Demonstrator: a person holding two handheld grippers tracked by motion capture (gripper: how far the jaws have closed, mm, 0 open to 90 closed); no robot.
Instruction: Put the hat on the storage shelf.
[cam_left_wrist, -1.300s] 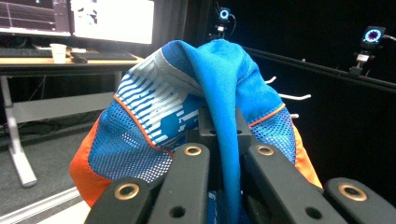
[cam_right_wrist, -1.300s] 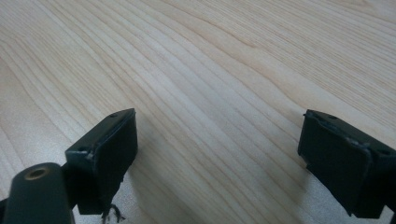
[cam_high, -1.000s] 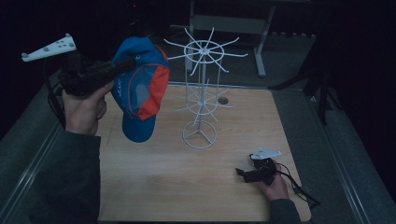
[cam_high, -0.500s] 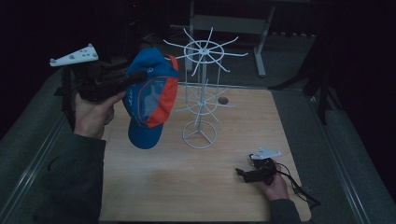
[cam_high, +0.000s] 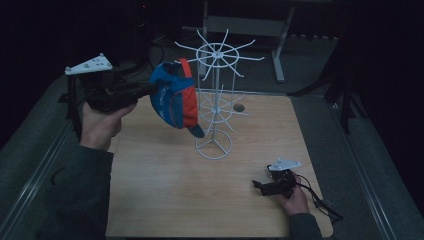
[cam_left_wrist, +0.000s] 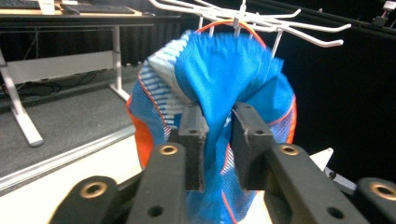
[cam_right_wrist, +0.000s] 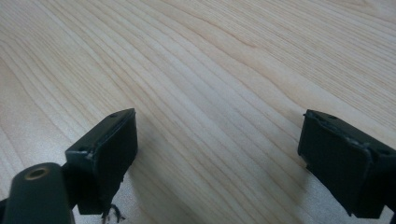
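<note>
A dark room surrounds the pale wooden bench (cam_high: 165, 185), where a white wire rack (cam_high: 216, 100) stands near the far edge. I have the left hand-held gripper (cam_high: 145, 90) raised beside the rack's top ring, with the blue and orange cap (cam_high: 174, 100) hung against the upper prongs. In the left gripper view the cap's fabric (cam_left_wrist: 219, 88) runs between the jaws, which have just been opening, though whether the pads have let go I can't quite tell; the orange edge loops over a prong. I judge this the hanging step, nearly done. Next I would spread the jaws fully and draw back gently, so the cap is not dragged off. The right hand-held gripper (cam_high: 264, 186) rests low on the bench, jaws wide and empty.
</note>
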